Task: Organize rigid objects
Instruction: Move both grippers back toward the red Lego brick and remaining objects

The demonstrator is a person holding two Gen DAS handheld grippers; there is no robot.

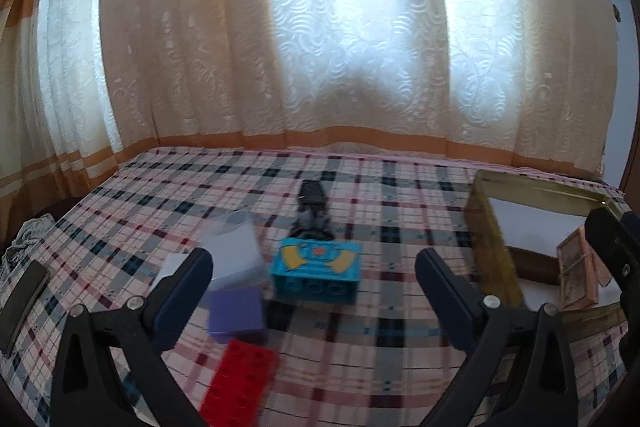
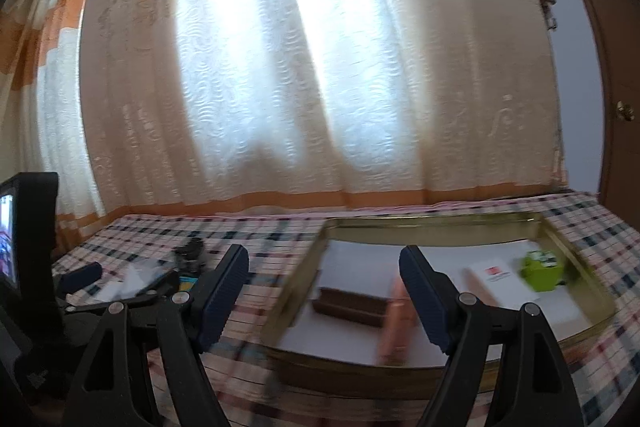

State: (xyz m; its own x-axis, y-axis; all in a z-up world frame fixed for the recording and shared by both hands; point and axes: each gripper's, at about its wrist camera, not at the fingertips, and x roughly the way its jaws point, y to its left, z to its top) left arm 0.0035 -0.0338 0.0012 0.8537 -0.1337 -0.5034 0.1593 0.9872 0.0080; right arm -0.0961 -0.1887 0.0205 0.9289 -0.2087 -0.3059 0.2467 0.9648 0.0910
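Left wrist view: my left gripper [image 1: 314, 277] gapes empty over the blue block [image 1: 317, 271] on the plaid cloth [image 1: 400, 219]; I judge grasping comes next. Right gripper [image 2: 324, 287], also empty, faces the tray [image 2: 576, 255].

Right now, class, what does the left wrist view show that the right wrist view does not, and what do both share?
Only the left wrist view shows the red brick, purple block and blue brick's yellow-printed top. Only the right wrist view shows the green box and white card inside the tray. Both share the gold tray, its brown box, and the plaid cloth.
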